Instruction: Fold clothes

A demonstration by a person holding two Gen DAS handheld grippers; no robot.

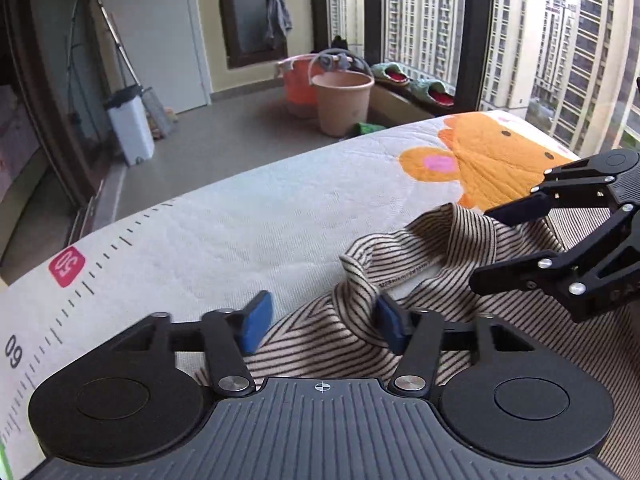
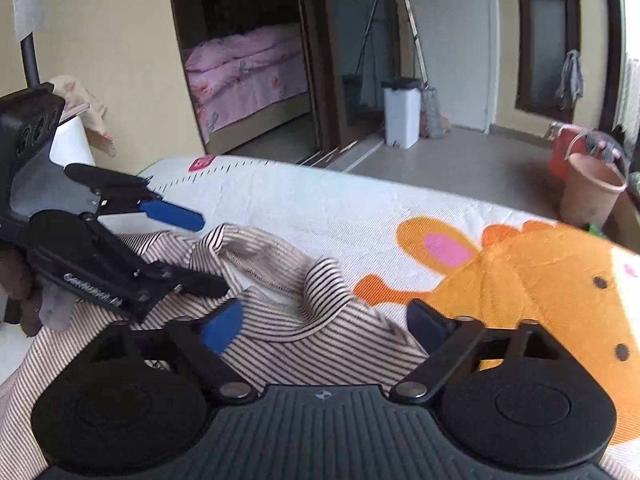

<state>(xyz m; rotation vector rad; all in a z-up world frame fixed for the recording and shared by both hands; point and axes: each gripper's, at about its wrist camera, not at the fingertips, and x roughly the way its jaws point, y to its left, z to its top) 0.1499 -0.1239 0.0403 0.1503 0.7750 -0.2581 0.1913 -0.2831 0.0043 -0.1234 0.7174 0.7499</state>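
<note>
A beige shirt with thin dark stripes (image 1: 420,248) lies rumpled on a white quilted mat (image 1: 260,216) that has an orange cartoon animal and a ruler print. Its collar stands up, showing the pale inside with a printed label. My left gripper (image 1: 323,322) is open, its blue pads either side of the shirt's left shoulder beside the collar. My right gripper (image 2: 326,326) is open too, straddling the striped shirt (image 2: 280,264) at the other side of the collar. Each wrist view also shows the other tool, the right gripper (image 1: 492,246) and the left gripper (image 2: 212,254), both with jaws apart at the collar.
Past the mat's far edge on the grey floor stand two buckets (image 1: 342,100) and a white bin (image 1: 130,124). Slippers (image 1: 400,74) rest on the sill under tall windows. A doorway opens onto a bed with a pink cover (image 2: 244,68).
</note>
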